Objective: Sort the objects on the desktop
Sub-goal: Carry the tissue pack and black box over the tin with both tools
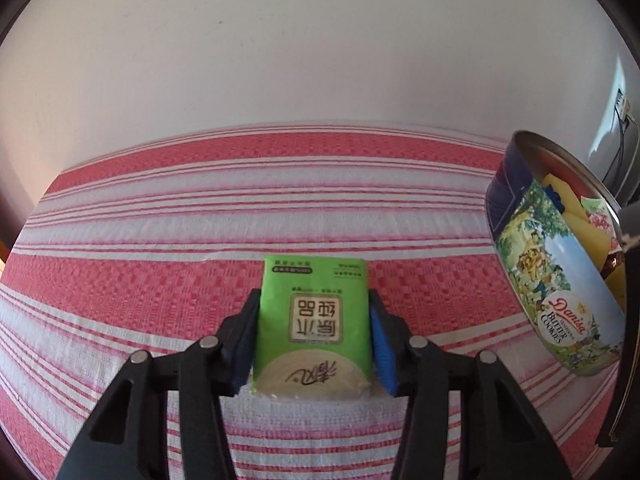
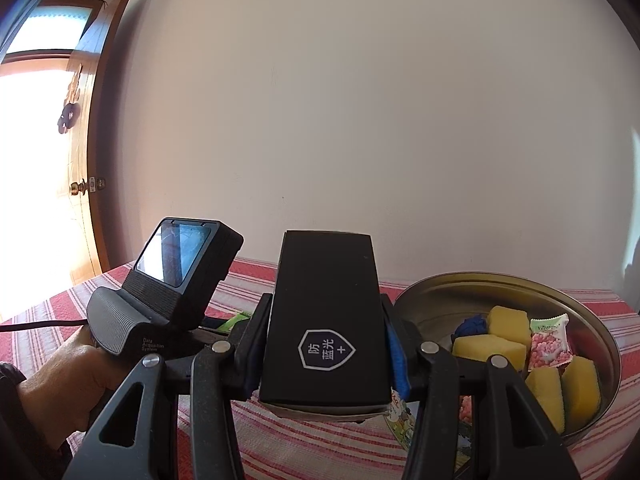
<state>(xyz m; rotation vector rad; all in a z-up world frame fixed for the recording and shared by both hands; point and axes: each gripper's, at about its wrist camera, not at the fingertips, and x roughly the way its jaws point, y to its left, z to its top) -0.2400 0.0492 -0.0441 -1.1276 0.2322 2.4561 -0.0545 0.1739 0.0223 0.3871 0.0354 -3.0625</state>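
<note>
Left wrist view: my left gripper (image 1: 314, 334) clamps a green tissue pack (image 1: 314, 320), seemingly resting on the striped cloth (image 1: 160, 240). My right gripper (image 2: 324, 344) grips a black box (image 2: 326, 320), raised beside the cookie tin (image 2: 612, 360) holding yellow sponges (image 2: 490, 350).

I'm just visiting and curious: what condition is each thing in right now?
Tissue pack: gripped by left gripper, resting on the tablecloth.
Black box: held up by right gripper.
Cookie tin: open, holding yellow sponges and a snack packet.
Door: open.
</note>
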